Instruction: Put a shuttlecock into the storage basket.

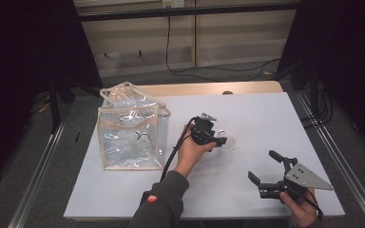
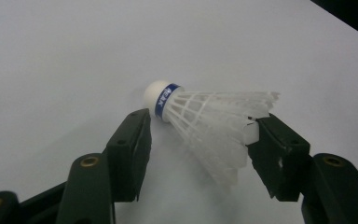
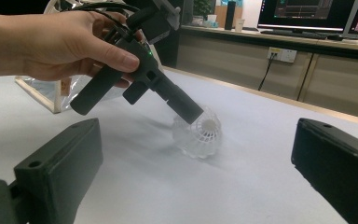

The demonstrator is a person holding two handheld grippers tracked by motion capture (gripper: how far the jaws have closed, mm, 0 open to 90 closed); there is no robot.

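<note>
A shuttlecock [image 2: 200, 119] lies on the white table [image 2: 56, 60] between our left gripper [image 2: 198, 140]'s half-closed, not yet clamped jaws; our right gripper [image 1: 265, 170] waits wide open nearby.

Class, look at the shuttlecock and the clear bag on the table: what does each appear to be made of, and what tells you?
Shuttlecock: skirt looks like white moulded plastic, from its open lattice ribs; the rounded white head with a blue band could be cork or foam. Bag: seemingly glossy transparent vinyl, since reflections streak its panels, with beige fabric-like edging.
</note>
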